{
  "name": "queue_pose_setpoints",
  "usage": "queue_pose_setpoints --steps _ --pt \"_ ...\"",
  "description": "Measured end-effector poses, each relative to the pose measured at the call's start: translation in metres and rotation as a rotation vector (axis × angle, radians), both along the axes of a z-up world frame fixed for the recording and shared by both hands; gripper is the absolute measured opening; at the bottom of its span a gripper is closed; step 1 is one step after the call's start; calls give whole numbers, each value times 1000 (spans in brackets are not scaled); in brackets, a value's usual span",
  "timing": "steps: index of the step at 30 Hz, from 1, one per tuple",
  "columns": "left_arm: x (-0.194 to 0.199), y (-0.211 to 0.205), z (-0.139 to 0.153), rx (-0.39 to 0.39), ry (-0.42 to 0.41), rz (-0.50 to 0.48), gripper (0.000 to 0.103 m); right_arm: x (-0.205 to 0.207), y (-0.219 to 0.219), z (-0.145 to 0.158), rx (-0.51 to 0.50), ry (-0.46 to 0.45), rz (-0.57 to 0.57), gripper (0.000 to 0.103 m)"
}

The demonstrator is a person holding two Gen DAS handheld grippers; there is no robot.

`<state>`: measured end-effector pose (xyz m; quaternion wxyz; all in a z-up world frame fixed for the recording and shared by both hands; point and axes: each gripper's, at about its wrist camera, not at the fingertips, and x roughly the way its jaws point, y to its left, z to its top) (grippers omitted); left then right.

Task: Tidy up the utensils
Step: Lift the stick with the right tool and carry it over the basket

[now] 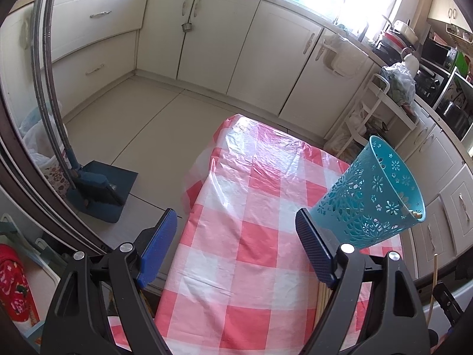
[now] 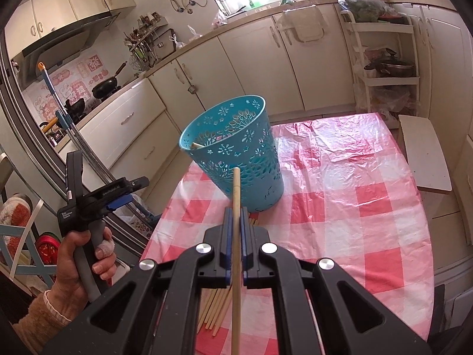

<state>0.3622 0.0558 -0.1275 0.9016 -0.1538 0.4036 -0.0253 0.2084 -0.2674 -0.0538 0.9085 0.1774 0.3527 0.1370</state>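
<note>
A single wooden chopstick (image 2: 236, 195) is being clamped between the closed pads of the right gripper (image 2: 235, 216) just near of the teal basket (image 2: 236, 153) on the checked tablecloth (image 2: 354, 207), more chopsticks (image 2: 217, 310) are lying underneath, while the left gripper (image 1: 236, 248) is being held spread, grasping nothing.

The checked tablecloth (image 2: 369, 207) lies bare to the right of and beyond the blue basket (image 2: 236, 153), leaving open room there. The basket itself stands directly ahead of the right gripper (image 2: 235, 216). Loose chopsticks (image 2: 215, 310) lie on the cloth under that gripper. The left gripper (image 1: 236, 227) has clear cloth between its spread fingers
</note>
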Motion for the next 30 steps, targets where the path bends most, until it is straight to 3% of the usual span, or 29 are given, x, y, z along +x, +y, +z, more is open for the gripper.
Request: queue_pose_setpoints --steps 19,30 --pt "0 -1 -2 3 7 -3 78 1 0 16 48 -31 16 6" --pt "-4 7 -8 -17 26 22 78 32 10 63 110 -143 61 6"
